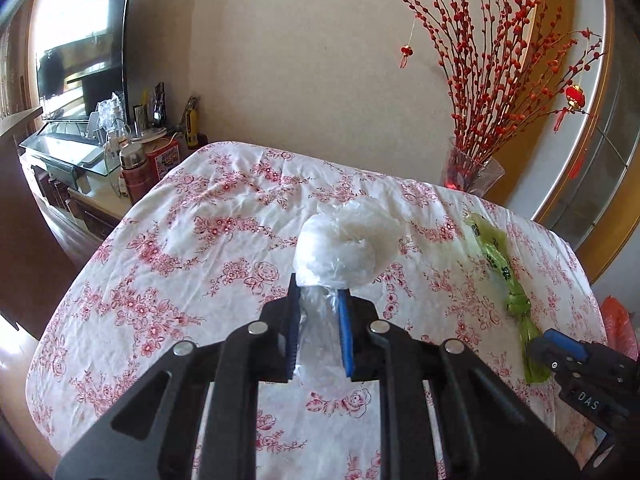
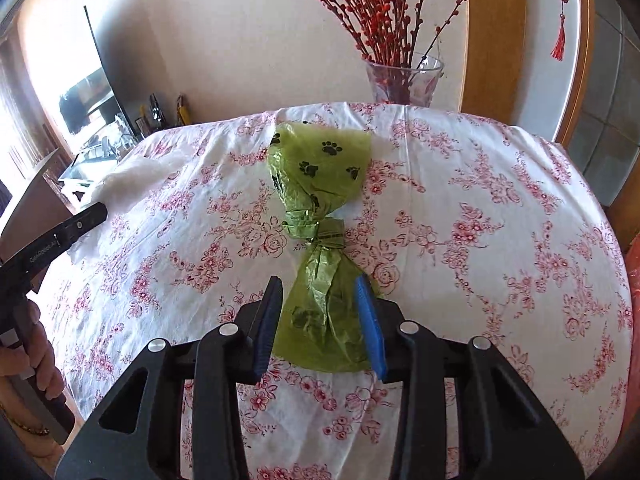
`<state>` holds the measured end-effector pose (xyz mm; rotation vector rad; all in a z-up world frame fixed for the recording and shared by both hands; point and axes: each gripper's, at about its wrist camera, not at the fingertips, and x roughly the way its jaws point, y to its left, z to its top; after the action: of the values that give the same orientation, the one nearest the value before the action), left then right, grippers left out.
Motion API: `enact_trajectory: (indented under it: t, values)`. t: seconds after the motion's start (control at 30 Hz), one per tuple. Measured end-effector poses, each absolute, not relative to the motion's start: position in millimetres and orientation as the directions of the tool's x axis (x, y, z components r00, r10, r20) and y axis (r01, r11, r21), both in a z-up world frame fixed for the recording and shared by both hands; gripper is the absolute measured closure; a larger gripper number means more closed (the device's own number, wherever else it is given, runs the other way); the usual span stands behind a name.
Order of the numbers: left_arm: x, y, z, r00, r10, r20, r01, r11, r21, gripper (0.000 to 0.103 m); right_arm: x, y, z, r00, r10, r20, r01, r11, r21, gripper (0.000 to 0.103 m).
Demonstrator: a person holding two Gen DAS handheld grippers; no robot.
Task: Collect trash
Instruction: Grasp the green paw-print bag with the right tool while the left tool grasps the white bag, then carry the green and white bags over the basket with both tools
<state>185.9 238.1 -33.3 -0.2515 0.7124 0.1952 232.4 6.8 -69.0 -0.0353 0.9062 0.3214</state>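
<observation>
Looking through the left wrist view first, I see my left gripper [image 1: 318,300] nearly shut, its fingers [image 1: 345,320] pinching the thin twisted neck of the white plastic bag [image 1: 346,246]. The bag's puffed body lies just beyond the tips on the flowered cloth of the bench [image 1: 160,240]. To lift it cleanly I judge I should hold this pinch and raise straight up, since the neck is slippery film and could slide out if I tug sideways. Off to the right lies the green bag [image 1: 502,268], with my right gripper [image 1: 554,346] at its near end. A glass vase [image 1: 472,172] of red branches stands at the far edge, well apart from both bags.

Turning to the right wrist view, the right gripper [image 2: 322,316] stands partly open, its fingers [image 2: 370,320] straddling the flat tail of the green paw-print bag [image 2: 320,168] below its knot. I cannot tell whether the pads press the film yet. I reckon closing lower, nearer the knot, would hold better. My left hand [image 2: 36,344] and its gripper sit at the left edge; nothing blocks the lift.
</observation>
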Motion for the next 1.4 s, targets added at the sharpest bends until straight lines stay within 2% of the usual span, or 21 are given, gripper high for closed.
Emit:
enact_trajectory:
  t: [0.13, 0.17, 0.27, 0.33, 0.63, 0.73, 0.77, 0.8, 0.87, 1.1, 1.13, 1.2, 1.27, 1.4]
  values:
    - [185.4, 237.8, -32.9, 0.746, 0.079, -0.661, -0.251, 0.953, -0.169, 0.085, 232.1, 10.3, -75.3, 0.574, 0.228, -0.787, -0.286, 0.956, 0.068, 0.064]
    - [184.9, 237.2, -33.0, 0.746, 0.078, -0.661, -0.25, 0.953, -0.17, 0.085, 231.6, 9.7, -74.9, 0.577, 0.22, -0.786, -0.282, 0.958, 0.061, 0.068]
    - [184.6, 234.2, -33.0, 0.747, 0.068, -0.661, -0.241, 0.955, -0.174, 0.085, 230.9, 4.4, -73.8, 0.589, 0.187, -0.787, -0.26, 0.965, 0.034, 0.092]
    - [184.0, 230.7, -32.5, 0.749, 0.062, -0.66, -0.232, 0.957, -0.174, 0.085, 229.9, -2.5, -72.9, 0.591, 0.187, -0.785, -0.251, 0.967, 0.041, 0.098]
    - [182.2, 205.8, -25.8, 0.758, 0.029, -0.652, -0.186, 0.967, -0.173, 0.085, 217.6, -51.4, -62.8, 0.631, 0.14, -0.763, -0.151, 0.987, 0.056, 0.101]
    - [182.2, 197.4, -24.0, 0.76, 0.02, -0.65, -0.172, 0.97, -0.171, 0.085, 215.8, -60.4, -64.8, 0.613, 0.151, -0.775, -0.152, 0.986, 0.072, 0.1]
    - [182.2, 195.2, -23.5, 0.76, 0.016, -0.649, -0.168, 0.97, -0.173, 0.085, 215.9, -62.7, -65.9, 0.61, 0.157, -0.777, -0.145, 0.986, 0.085, 0.094]
    - [181.9, 193.2, -22.9, 0.761, 0.012, -0.649, -0.165, 0.971, -0.175, 0.085, 215.9, -63.2, -66.7, 0.607, 0.159, -0.779, -0.138, 0.986, 0.093, 0.08]
    - [181.1, 190.3, -22.3, 0.761, 0.008, -0.649, -0.16, 0.972, -0.175, 0.085, 216.2, -63.6, -66.9, 0.613, 0.17, -0.771, -0.131, 0.985, 0.114, 0.06]
    - [180.6, 185.6, -22.2, 0.758, -0.006, -0.652, -0.149, 0.972, -0.183, 0.085, 222.9, -44.5, -72.3, 0.625, 0.105, -0.774, -0.15, 0.989, 0.014, 0.06]
    - [180.6, 184.3, -21.9, 0.758, -0.009, -0.652, -0.145, 0.973, -0.182, 0.085, 221.3, -42.8, -72.7, 0.63, 0.092, -0.771, -0.155, 0.988, -0.009, 0.062]
    - [180.8, 180.9, -21.6, 0.758, -0.013, -0.652, -0.136, 0.974, -0.178, 0.085, 218.4, -44.3, -72.4, 0.634, 0.092, -0.768, -0.161, 0.987, -0.014, 0.083]
    - [180.4, 176.4, -21.0, 0.757, -0.02, -0.653, -0.127, 0.976, -0.177, 0.085, 216.8, -50.8, -71.3, 0.631, 0.087, -0.771, -0.15, 0.989, -0.012, 0.094]
    - [178.7, 163.5, -18.0, 0.759, -0.038, -0.65, -0.101, 0.979, -0.176, 0.085, 210.8, -74.9, -70.1, 0.635, 0.064, -0.769, -0.103, 0.995, -0.002, 0.098]
